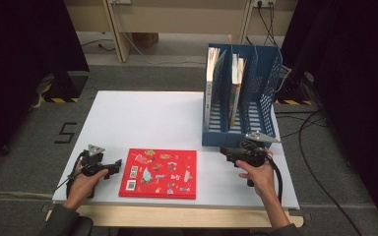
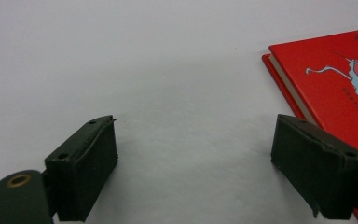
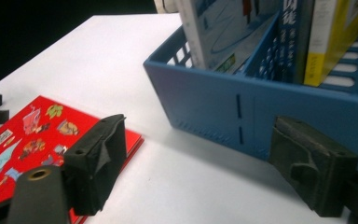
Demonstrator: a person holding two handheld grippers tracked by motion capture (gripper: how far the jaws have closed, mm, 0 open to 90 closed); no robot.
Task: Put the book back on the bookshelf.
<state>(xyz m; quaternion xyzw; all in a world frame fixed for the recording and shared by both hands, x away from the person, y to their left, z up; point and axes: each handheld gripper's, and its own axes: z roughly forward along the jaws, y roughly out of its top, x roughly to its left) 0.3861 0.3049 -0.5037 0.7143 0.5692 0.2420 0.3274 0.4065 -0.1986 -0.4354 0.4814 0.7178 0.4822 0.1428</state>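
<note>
Left gripper jaws wide; right gripper jaws wide.

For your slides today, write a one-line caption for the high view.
Two open hand-held grippers, left gripper and right gripper, flank a red book lying before a blue file rack.

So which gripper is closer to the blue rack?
Right. The right gripper sits just in front of the blue rack; the left gripper is far off, beside the red book.

A lab-like recording room: black curtains, floor hazard tape, trailing cables.
</note>
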